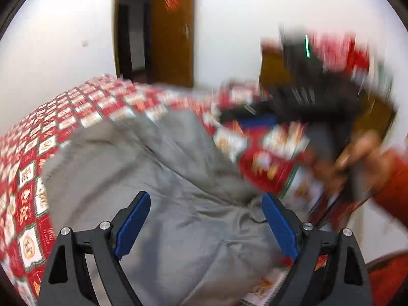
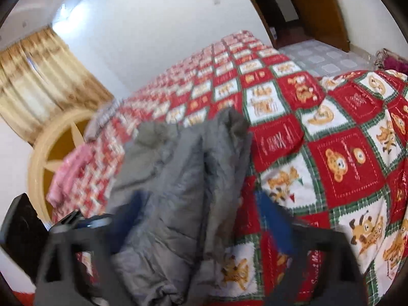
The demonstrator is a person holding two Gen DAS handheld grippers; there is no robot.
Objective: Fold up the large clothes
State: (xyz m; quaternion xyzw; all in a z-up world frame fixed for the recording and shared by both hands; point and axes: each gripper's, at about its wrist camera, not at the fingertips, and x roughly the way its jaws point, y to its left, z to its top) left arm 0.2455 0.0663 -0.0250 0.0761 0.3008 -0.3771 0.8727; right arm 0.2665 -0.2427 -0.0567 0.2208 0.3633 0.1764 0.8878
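Item: grey padded jacket [image 2: 178, 178] on my red patchwork bedspread [image 2: 344, 165], one patch lettered "Sweet"; my left tongs [image 1: 205, 201] and right tongs [image 2: 201, 201] both spread apart, empty.

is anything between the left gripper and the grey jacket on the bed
Nothing visible. The left gripper is open right over the grey jacket, which fills the gap between its fingers. The right gripper, blurred, is off to the side, over the red quilt.
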